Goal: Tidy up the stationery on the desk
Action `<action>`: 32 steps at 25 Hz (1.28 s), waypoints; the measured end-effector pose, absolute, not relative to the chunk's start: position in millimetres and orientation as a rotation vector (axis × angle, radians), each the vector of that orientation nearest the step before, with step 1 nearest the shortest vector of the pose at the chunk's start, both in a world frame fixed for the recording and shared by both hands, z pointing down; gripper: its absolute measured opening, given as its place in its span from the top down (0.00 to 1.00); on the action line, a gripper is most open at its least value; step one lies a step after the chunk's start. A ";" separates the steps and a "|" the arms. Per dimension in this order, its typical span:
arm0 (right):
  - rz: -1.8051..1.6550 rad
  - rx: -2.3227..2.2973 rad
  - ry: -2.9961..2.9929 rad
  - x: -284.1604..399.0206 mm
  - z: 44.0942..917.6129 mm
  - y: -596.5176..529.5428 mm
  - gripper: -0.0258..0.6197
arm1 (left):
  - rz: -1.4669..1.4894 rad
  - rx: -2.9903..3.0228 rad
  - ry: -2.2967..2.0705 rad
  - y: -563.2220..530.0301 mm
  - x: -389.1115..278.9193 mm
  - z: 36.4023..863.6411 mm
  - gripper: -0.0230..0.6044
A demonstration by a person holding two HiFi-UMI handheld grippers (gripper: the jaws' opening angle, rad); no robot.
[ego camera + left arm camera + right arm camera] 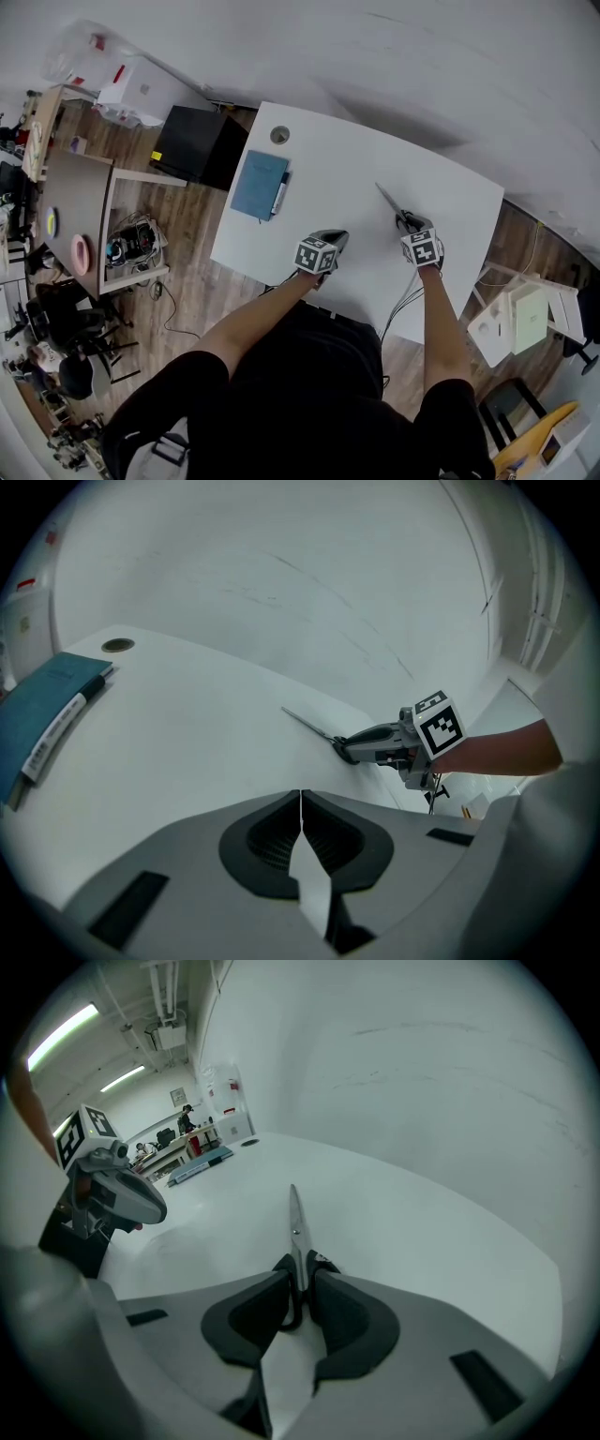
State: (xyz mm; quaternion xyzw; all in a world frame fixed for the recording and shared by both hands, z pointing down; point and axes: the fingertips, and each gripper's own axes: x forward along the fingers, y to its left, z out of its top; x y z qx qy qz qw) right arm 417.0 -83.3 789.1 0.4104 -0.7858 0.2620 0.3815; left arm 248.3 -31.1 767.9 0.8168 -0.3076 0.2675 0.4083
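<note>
The right tongs (pixel 300 1283) are closed on the black handle of the scissors (pixel 294 1222), whose blades lie on the white table (pixel 328 169) and point to 11 o'clock in the head view. The left tongs (pixel 301 803) are pressed together and empty. A blue notebook (pixel 259 184) with a pen (pixel 279 197) lies at their 10 o'clock.
</note>
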 end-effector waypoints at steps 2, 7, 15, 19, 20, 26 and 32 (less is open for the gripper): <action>0.719 1.083 -2.005 414.2 788.6 -84.3 0.82 | 0.671 2.057 -0.772 -29.7 244.2 768.2 0.94; 0.996 1.332 -2.014 398.5 777.6 -77.5 0.82 | 0.658 2.065 -0.739 -28.2 236.9 767.4 0.94; 1.102 1.465 -2.022 290.7 759.0 -67.1 0.82 | 0.655 2.112 -0.737 -42.6 180.4 752.3 0.94; 1.183 1.545 -1.976 234.4 758.0 -67.0 0.82 | 0.652 2.107 -0.746 -52.4 136.6 748.8 0.94; 1.204 1.563 -1.962 221.4 758.8 -67.4 0.82 | 0.652 2.107 -0.747 -55.2 125.6 748.1 0.94; 1.258 1.663 -1.884 148.6 762.3 -79.3 0.82 | 0.658 2.111 -0.748 -75.0 57.7 747.1 0.94; 1.256 1.810 -1.788 109.2 765.6 -90.9 0.82 | 0.662 2.136 -0.703 -85.3 12.5 744.2 0.94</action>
